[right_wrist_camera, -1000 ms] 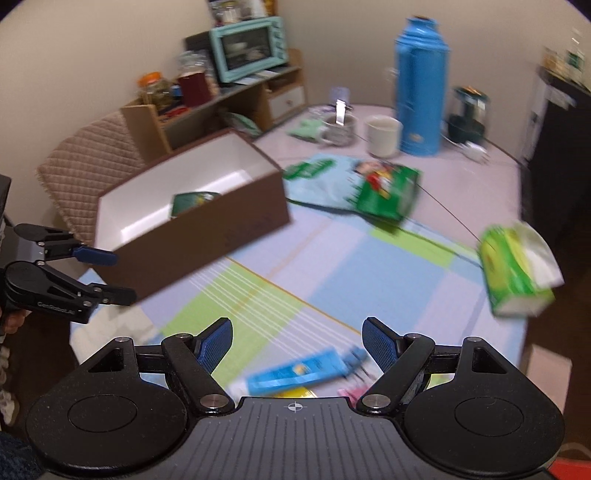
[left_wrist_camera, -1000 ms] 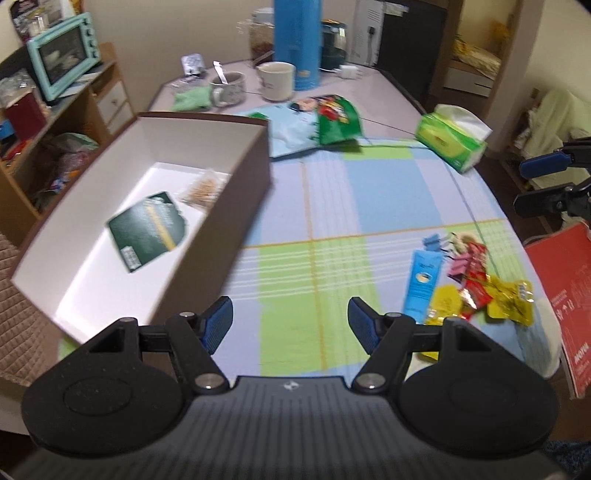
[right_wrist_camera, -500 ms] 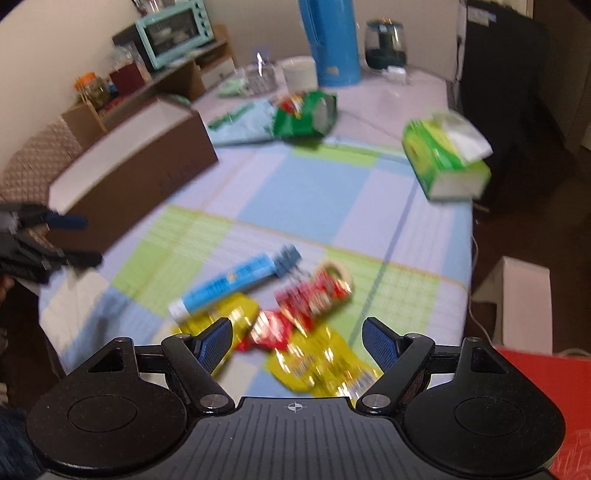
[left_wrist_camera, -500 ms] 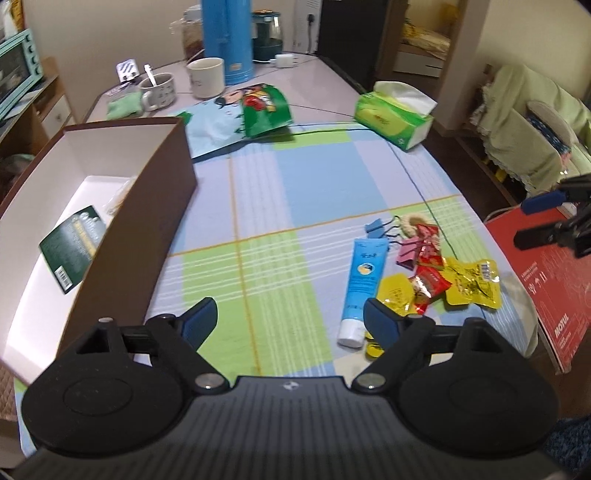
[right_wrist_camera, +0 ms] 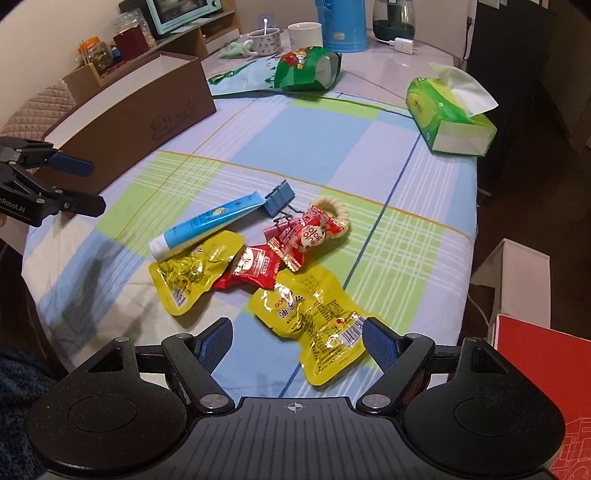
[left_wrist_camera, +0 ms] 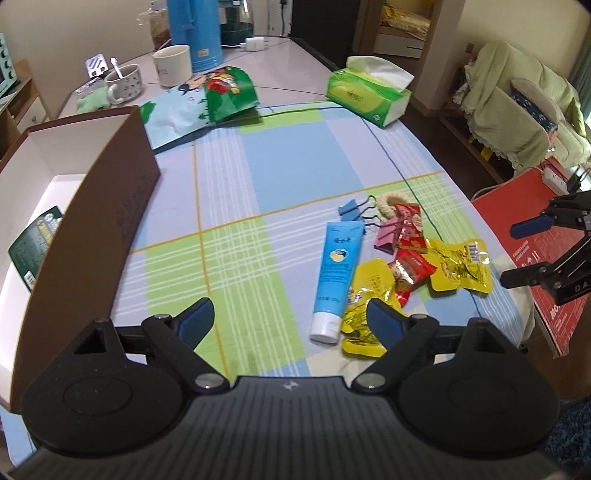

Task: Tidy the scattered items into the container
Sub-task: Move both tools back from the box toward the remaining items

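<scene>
A brown box with a white inside (left_wrist_camera: pixel 122 206) (right_wrist_camera: pixel 140 107) stands at the table's left; a dark green packet (left_wrist_camera: pixel 35 243) lies in it. A heap of loose items lies near the front edge: a blue tube (left_wrist_camera: pixel 336 273) (right_wrist_camera: pixel 207 223), yellow snack packs (left_wrist_camera: pixel 461 269) (right_wrist_camera: pixel 314 310), red candy wrappers (right_wrist_camera: pixel 310 236), a blue binder clip (right_wrist_camera: pixel 279 197), a pink clip (left_wrist_camera: pixel 386 238). My left gripper (left_wrist_camera: pixel 291 321) hangs open just left of the tube. My right gripper (right_wrist_camera: pixel 297 341) is open above the nearest yellow pack.
A green tissue box (left_wrist_camera: pixel 367 94) sits at the far right of the table. A green snack bag (left_wrist_camera: pixel 229 94), mugs (left_wrist_camera: pixel 171 70) and a blue thermos (left_wrist_camera: pixel 194 33) stand at the back. A red carton (left_wrist_camera: pixel 532 251) lies beyond the table's right edge.
Both grippers have swung from the box toward the heap of loose items. The heap now sits close in front of the right gripper. Both stay open.
</scene>
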Demonstrator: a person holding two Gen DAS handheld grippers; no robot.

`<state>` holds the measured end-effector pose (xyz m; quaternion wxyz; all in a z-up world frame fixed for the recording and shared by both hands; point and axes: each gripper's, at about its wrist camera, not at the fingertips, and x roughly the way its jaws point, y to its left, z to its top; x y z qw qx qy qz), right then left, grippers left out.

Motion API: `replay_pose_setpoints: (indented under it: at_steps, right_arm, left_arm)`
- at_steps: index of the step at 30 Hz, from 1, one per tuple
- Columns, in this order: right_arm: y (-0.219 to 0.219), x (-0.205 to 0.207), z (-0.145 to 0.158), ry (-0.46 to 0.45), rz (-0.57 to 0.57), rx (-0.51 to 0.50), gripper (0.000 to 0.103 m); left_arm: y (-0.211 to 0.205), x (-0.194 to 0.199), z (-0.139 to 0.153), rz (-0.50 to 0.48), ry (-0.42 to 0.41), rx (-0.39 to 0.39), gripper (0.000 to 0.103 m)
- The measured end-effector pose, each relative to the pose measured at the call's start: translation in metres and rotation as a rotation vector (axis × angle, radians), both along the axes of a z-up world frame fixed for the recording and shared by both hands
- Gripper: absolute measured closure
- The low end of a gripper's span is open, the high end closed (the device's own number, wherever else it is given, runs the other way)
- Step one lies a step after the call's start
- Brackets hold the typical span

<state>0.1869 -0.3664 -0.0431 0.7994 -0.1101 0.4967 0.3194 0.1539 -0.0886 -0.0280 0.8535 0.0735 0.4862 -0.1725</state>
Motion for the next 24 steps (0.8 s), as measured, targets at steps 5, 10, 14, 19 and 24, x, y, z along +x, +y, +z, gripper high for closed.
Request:
replay_pose_setpoints:
  at_steps: [5,10,14,19,24]
  right_arm:
    - [-0.002,-0.005,-0.008,-0.009,-0.005,0.006,0.023]
    - [-0.003,-0.007,-0.017,-0.011,-0.006,-0.006,0.023]
    - [-0.003,-0.007,-0.023,-0.015,-0.001,-0.023,0.023]
    - [-0.002,-0.005,-0.029,-0.027,0.001,-0.033,0.023]
    - [0.003,-0.003,-0.037,-0.046,0.021,-0.052,0.023]
  left_arm:
    - [-0.009,-0.001,-0.007,-0.025,0.008,-0.012,0.011]
    - [-0.018,-0.003,-0.012,-0.063,-0.005,-0.007,0.009]
    - [-0.024,-0.002,-0.017,-0.086,-0.002,0.005,0.009]
    - [-0.027,0.001,-0.023,-0.103,0.001,0.029,0.009]
    - [-0.027,0.007,-0.03,-0.108,0.008,0.049,0.009]
